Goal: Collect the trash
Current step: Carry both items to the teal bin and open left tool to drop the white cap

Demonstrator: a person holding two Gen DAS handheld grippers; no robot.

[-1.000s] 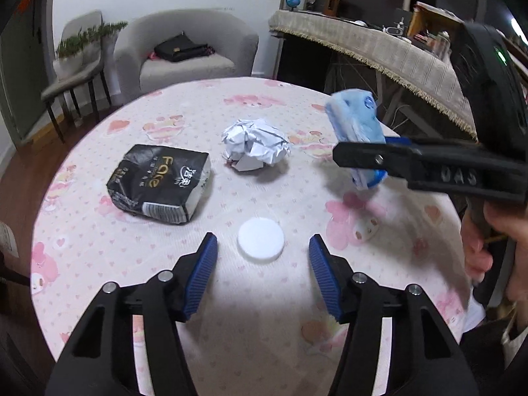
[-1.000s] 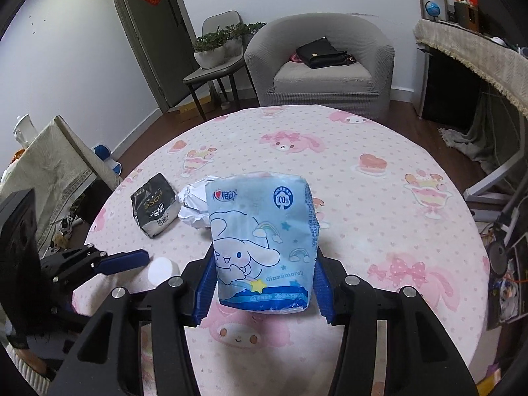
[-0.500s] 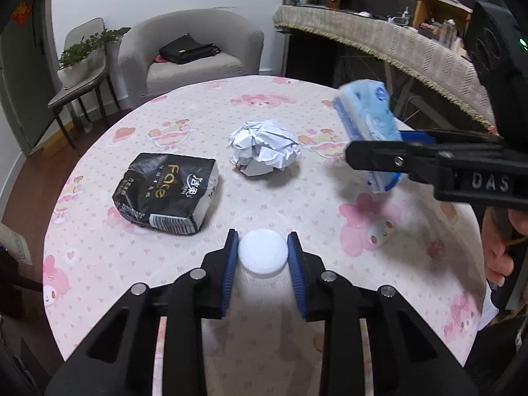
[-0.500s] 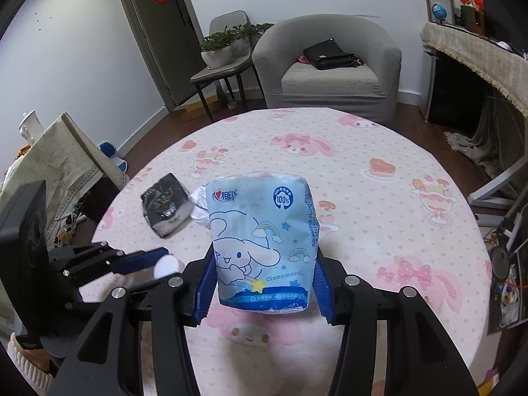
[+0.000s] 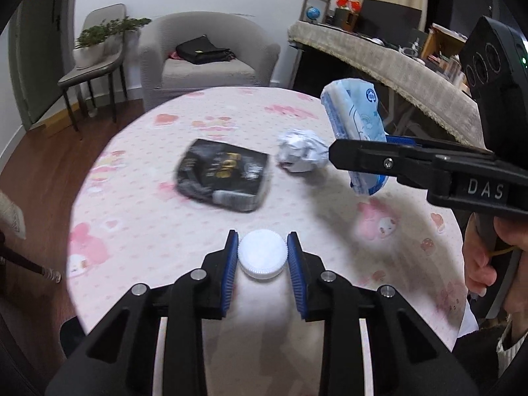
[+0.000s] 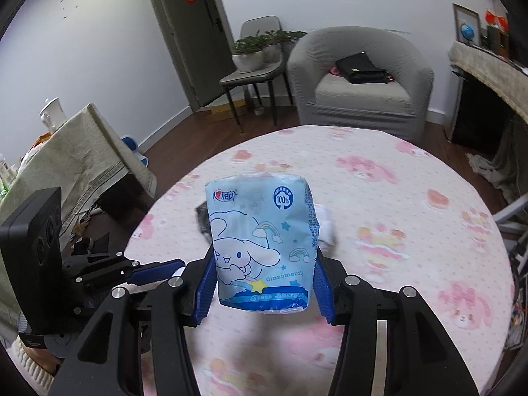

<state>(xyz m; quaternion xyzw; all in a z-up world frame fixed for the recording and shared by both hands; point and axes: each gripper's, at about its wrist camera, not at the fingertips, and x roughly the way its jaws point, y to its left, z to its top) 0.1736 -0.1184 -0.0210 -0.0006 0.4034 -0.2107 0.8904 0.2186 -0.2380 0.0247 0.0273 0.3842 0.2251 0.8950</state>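
Note:
My left gripper (image 5: 262,257) is shut on a white round cap (image 5: 262,258) and holds it above the pink table (image 5: 138,204). My right gripper (image 6: 264,280) is shut on a light blue cartoon tissue pack (image 6: 262,247), held upright above the table; the pack also shows in the left wrist view (image 5: 354,125). A black packet (image 5: 224,173) and a crumpled white paper ball (image 5: 302,151) lie on the table beyond the cap. In the right wrist view the pack hides most of them.
A grey armchair (image 6: 359,82) with a black bag stands beyond the table. A chair with potted plants (image 6: 257,56) stands by the door. A cloth-covered counter (image 5: 396,69) runs along the right. A covered piece of furniture (image 6: 66,151) stands at the left.
My left gripper closed on the white cap and lifted it off the table. The right gripper rose a little with the tissue pack still in it.

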